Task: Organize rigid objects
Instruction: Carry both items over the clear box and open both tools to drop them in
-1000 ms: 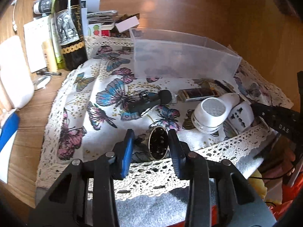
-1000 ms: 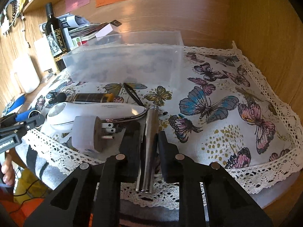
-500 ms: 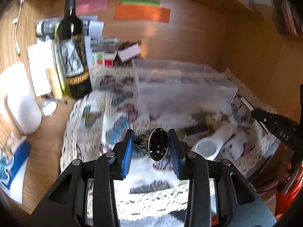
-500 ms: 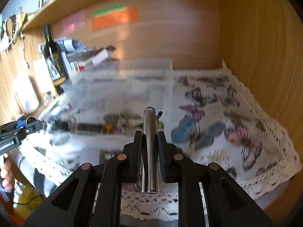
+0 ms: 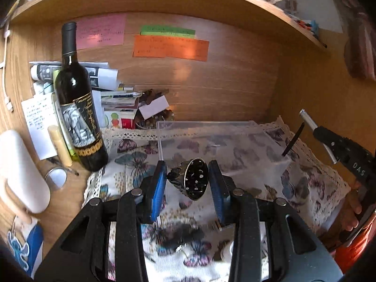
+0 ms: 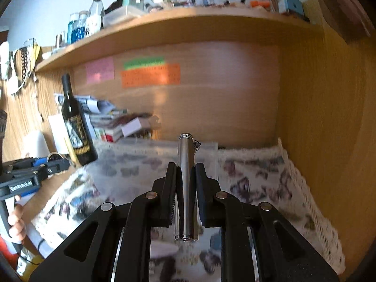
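My left gripper (image 5: 188, 176) is shut on a small dark metal cylinder with a perforated round face (image 5: 196, 178), held in the air in front of the clear plastic bin (image 5: 211, 136). My right gripper (image 6: 186, 171) is shut on a silver metal tube (image 6: 186, 183) with a small chain at its tip, held above the butterfly cloth (image 6: 258, 183). The right gripper and its tube also show at the right of the left wrist view (image 5: 329, 141). The left gripper shows at the left of the right wrist view (image 6: 35, 171).
A dark wine bottle (image 5: 77, 108) stands left of the bin beside papers and boxes (image 5: 112, 98). A white rounded object (image 5: 18, 171) lies far left. Wooden walls close the back and right; a shelf (image 6: 164, 23) with bottles hangs overhead.
Both grippers have risen from the cloth with their objects and now point more toward the back wall. The items left on the cloth have dropped to the bottom of view.
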A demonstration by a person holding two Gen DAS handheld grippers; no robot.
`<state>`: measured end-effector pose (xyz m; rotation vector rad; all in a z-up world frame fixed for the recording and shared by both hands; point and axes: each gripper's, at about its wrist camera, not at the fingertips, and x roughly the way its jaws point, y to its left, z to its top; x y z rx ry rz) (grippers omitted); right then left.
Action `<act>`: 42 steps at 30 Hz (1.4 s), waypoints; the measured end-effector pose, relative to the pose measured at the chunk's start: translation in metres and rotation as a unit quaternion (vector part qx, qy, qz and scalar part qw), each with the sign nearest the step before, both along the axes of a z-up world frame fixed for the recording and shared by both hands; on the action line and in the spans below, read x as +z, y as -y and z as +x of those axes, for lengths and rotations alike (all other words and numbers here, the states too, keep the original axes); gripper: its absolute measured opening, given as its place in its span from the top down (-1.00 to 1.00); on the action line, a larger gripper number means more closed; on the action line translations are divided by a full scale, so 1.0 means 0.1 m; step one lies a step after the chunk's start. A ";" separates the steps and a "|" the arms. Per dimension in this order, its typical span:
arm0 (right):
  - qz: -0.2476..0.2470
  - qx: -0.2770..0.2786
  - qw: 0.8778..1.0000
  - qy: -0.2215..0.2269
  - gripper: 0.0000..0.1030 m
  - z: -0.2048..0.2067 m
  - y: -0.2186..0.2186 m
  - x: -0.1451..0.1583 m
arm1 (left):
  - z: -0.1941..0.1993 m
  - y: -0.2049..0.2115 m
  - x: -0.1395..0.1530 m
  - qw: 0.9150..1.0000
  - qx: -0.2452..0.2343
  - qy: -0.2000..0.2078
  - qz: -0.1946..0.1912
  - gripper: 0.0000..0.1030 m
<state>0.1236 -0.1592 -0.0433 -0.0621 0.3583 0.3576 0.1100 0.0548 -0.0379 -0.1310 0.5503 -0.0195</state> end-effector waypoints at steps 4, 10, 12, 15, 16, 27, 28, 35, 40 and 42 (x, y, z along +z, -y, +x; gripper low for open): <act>-0.002 0.004 1.000 0.011 0.72 0.16 -0.09 0.12 | 0.26 -0.02 0.01 1.000 0.005 -0.015 0.004 0.30; -0.018 0.018 1.000 -0.001 0.72 0.46 -0.27 0.12 | 0.71 0.01 -0.12 0.998 -0.004 -0.061 0.012 0.30; -0.027 0.025 0.999 -0.014 0.72 0.58 -0.34 0.06 | 0.84 0.04 -0.19 0.997 -0.008 -0.077 0.016 0.30; -0.040 0.035 0.998 -0.036 0.72 0.74 -0.43 -0.02 | 1.02 0.09 -0.29 0.995 -0.014 -0.095 0.020 0.30; -0.044 0.037 0.997 -0.042 0.72 0.79 -0.45 -0.05 | 1.07 0.11 -0.32 0.995 -0.016 -0.100 0.021 0.30; -0.085 0.051 0.987 -0.130 0.72 1.27 -0.60 -0.50 | 1.41 0.34 -0.61 0.986 -0.042 -0.156 0.048 0.30; -0.084 0.056 0.985 -0.140 0.72 1.31 -0.59 -0.54 | 1.43 0.35 -0.61 0.985 -0.042 -0.156 0.054 0.30; -0.102 0.057 0.978 -0.174 0.72 1.43 -0.67 -0.69 | 1.47 0.40 -0.63 0.984 -0.037 -0.158 0.071 0.29; -0.112 0.056 0.976 -0.177 0.72 1.42 -0.70 -0.71 | 1.45 0.39 -0.61 0.985 -0.037 -0.160 0.058 -0.07; -0.116 0.052 0.977 -0.173 0.71 1.40 -0.70 -0.69 | 1.41 0.40 -0.57 0.986 -0.036 -0.154 0.060 -0.08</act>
